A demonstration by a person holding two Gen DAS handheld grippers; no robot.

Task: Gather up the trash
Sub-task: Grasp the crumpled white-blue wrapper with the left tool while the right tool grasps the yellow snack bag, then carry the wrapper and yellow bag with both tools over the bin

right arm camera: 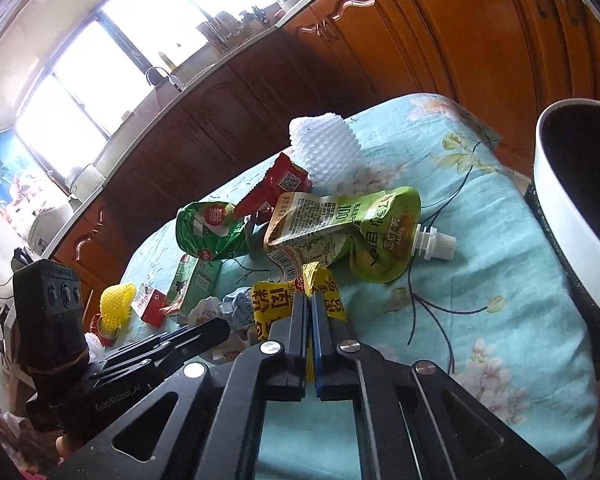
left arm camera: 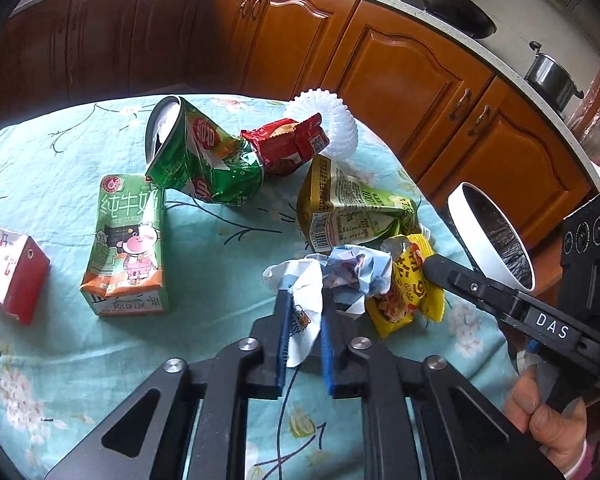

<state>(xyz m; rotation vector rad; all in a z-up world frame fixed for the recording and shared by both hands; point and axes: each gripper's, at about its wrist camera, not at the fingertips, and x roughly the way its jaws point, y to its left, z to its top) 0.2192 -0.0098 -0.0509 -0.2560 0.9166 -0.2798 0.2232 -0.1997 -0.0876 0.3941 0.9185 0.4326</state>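
On the floral tablecloth [left arm camera: 204,264] both grippers are down in the trash pile; left gripper [left arm camera: 305,300] is pinching a crumpled white wrapper [left arm camera: 306,312], blue pads squeezed on the paper with a wad of it bunched up just past the tips; right gripper [right arm camera: 310,300] is clamped flat on a yellow packet [right arm camera: 272,300], jaws basically pressed together with the foil between them. Rest of the junk is still lying around: milk carton [left arm camera: 128,244] standing near the left, green chip bag [left arm camera: 204,156] touching a red wrapper [left arm camera: 288,148], green spout pouch [right arm camera: 352,228] just behind the yellow packet, white foam net [right arm camera: 326,148] at the far edge; white bin [right arm camera: 572,200] sits off the table's right side, nothing over it.
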